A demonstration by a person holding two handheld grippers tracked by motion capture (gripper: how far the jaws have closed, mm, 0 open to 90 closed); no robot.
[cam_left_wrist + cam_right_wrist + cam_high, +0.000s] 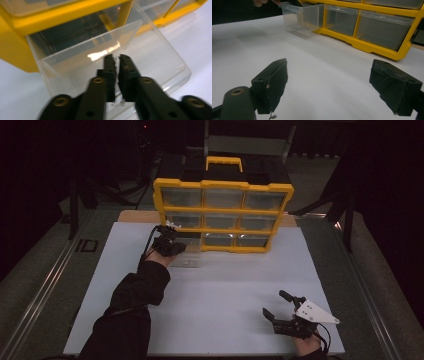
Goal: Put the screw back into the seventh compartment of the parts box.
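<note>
While the left gripper [115,58] pinches the drawer's [95,53] front wall between nearly closed jaws, the drawer runs straight ahead into the cabinet [222,215], far from the right gripper [280,306], spread empty.

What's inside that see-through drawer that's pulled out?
The clear drawer looks empty: its bare bottom shows through. The left gripper has its jaws nearly shut on the front wall, hiding a small strip. The back end sits in the yellow organizer, in shadow.

The left gripper [172,247] reaches forward on an outstretched arm, fingers [110,67] nearly together; the right gripper [282,309] rests spread wide.
</note>
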